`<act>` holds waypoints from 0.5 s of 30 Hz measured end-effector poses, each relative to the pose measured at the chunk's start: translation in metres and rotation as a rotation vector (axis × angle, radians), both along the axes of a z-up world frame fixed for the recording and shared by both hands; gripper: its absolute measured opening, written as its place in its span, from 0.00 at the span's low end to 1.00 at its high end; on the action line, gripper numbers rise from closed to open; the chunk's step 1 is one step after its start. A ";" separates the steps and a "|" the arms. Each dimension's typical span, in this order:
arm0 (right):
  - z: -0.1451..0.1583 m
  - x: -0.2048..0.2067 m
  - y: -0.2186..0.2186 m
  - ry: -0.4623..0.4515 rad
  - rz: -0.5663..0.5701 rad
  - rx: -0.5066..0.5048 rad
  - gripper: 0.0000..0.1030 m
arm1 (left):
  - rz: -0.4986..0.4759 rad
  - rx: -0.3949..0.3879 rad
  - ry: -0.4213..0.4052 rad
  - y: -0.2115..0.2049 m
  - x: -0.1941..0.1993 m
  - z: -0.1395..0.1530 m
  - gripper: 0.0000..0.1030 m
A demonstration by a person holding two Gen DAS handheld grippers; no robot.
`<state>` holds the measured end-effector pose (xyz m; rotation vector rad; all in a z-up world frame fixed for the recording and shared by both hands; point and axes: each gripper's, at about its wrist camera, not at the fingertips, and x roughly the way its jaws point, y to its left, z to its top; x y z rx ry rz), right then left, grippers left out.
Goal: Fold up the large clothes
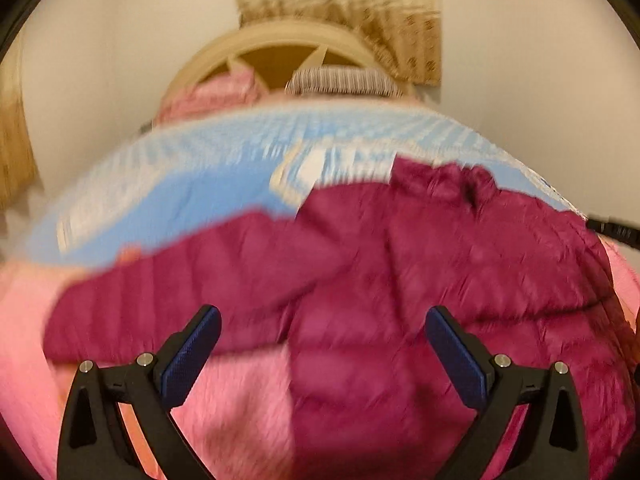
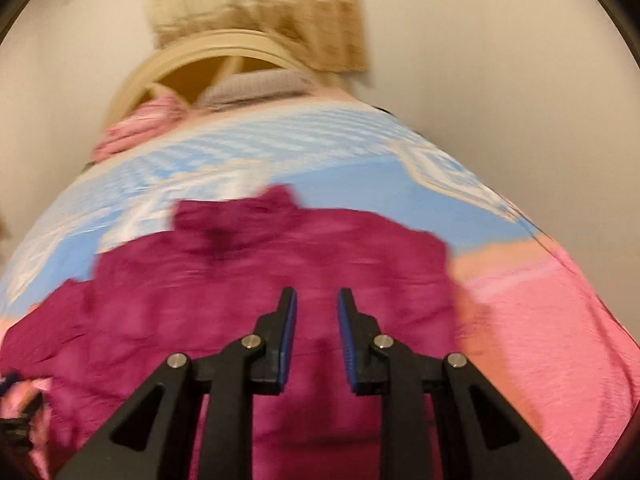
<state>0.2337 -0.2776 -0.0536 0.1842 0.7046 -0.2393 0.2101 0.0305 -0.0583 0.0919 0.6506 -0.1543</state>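
Note:
A magenta puffy jacket [image 1: 400, 280] lies spread on a bed, collar toward the headboard; it also shows in the right wrist view [image 2: 260, 280]. Its left sleeve [image 1: 180, 280] stretches out to the left. My left gripper [image 1: 322, 328] is wide open and empty, hovering above the jacket's lower left part. My right gripper [image 2: 316, 312] hovers over the middle of the jacket with its jaws a small gap apart and nothing between them. Both views are blurred by motion.
The jacket lies on a pink blanket [image 2: 540, 340] and a blue-and-white patterned bedspread [image 1: 200, 168]. A cream headboard [image 1: 280, 40], a striped pillow [image 1: 344, 82] and a pink bundle [image 2: 136, 128] are at the far end. Curtains [image 2: 260, 8] hang behind.

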 end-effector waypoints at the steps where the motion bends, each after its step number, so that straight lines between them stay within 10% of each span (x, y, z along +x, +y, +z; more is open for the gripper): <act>1: -0.005 0.003 -0.010 0.022 -0.028 -0.008 0.24 | 0.002 0.017 -0.026 -0.012 0.006 0.005 0.99; 15: -0.058 -0.012 -0.032 0.096 -0.030 0.086 0.39 | 0.160 0.152 0.172 -0.051 0.076 -0.070 0.99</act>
